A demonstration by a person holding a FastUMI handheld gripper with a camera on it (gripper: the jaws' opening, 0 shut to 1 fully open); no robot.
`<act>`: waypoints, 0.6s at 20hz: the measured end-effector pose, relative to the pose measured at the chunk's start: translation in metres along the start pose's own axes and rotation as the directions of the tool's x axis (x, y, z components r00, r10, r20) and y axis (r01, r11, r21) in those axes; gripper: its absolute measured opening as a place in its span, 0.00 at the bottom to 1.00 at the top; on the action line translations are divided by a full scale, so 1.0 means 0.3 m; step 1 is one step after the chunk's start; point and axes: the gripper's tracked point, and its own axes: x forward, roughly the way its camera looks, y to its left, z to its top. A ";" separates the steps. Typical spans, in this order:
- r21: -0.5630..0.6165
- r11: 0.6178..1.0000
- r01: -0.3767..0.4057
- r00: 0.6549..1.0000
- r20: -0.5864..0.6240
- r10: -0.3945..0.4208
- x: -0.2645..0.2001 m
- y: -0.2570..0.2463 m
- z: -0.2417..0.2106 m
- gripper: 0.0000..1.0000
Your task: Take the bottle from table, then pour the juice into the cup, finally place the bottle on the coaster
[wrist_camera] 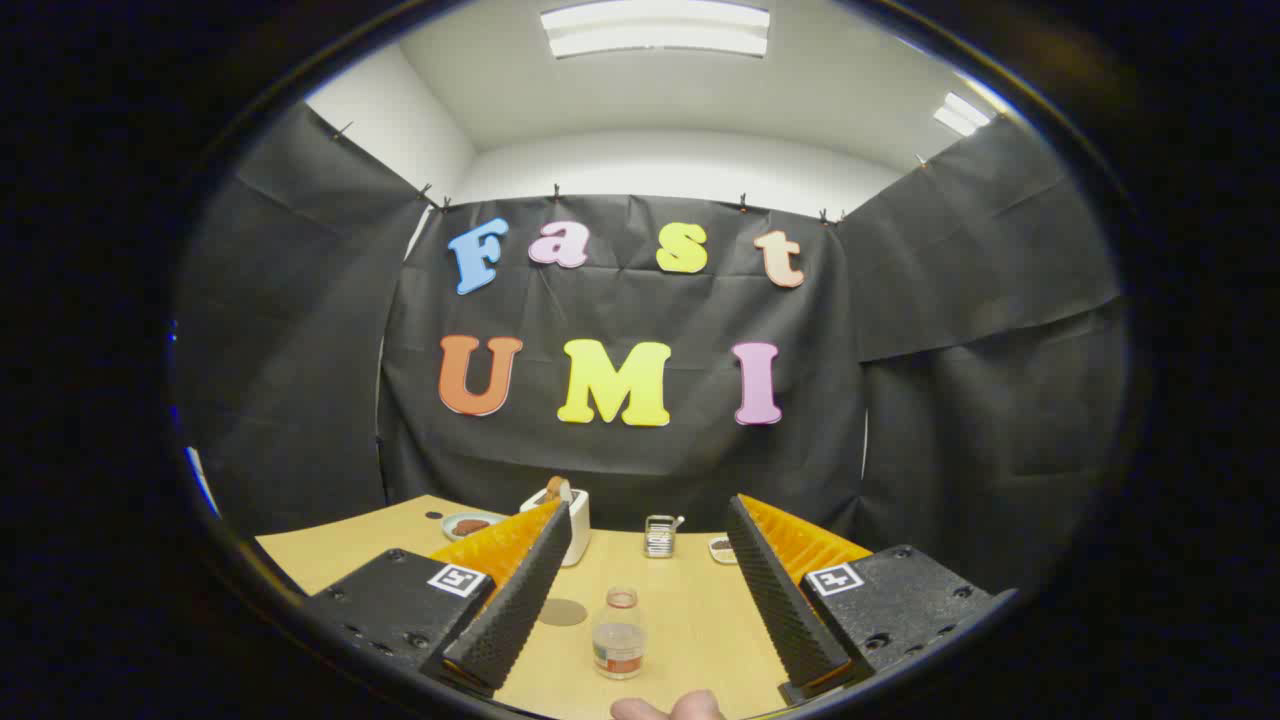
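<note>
The gripper point(645, 520) hung above the bottle point(619, 635), fingers point(520, 590) spread wide apart, apparently ready to descend and straddle it.

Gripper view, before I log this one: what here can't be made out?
- Bottle: stands between the open gripper fingers; its juice level is too small to judge.
- Coaster: partly hidden behind one finger.
- White container: mostly hidden by that finger; contents unclear.
- Metal object, small dish and plate at the table's far edge: too small to identify contents.
- Hand: cut off by the edge.
</note>
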 end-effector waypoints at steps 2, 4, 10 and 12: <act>-0.002 1.000 -0.016 1.000 -0.006 0.016 0.014 0.017 -0.013 1.00; 0.005 1.000 -0.026 1.000 -0.015 0.026 0.022 0.020 -0.026 1.00; 0.012 1.000 -0.022 1.000 -0.013 0.022 0.033 -0.012 -0.027 1.00; 0.007 1.000 -0.027 1.000 -0.014 0.027 0.031 -0.006 -0.030 1.00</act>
